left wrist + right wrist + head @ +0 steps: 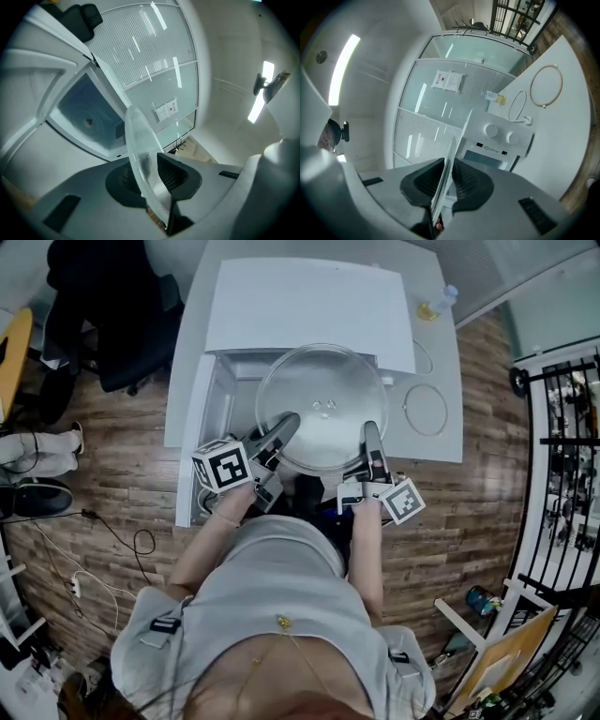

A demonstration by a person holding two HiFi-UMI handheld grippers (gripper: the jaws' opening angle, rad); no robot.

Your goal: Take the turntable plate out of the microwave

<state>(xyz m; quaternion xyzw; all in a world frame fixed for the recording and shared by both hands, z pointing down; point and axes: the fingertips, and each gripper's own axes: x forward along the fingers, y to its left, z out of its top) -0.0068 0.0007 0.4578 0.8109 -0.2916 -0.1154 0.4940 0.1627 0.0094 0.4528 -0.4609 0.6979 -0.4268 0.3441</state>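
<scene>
The clear glass turntable plate (323,409) hangs in the air, level, in front of the open white microwave (309,310). My left gripper (284,426) is shut on the plate's near left rim. My right gripper (369,433) is shut on its near right rim. In the left gripper view the plate's edge (140,154) stands upright between the dark pads (176,176), with the microwave's cavity (89,119) behind it. The right gripper view shows the thin rim (452,159) pinched between its pads (471,185), and the microwave's two-knob panel (499,133) beyond.
The microwave door (192,427) is swung open to the left. On the white table (441,442) to the right lie a roller ring (427,409), a white cable and a small bottle (437,304). A dark chair (122,315) stands at the left, on the wooden floor.
</scene>
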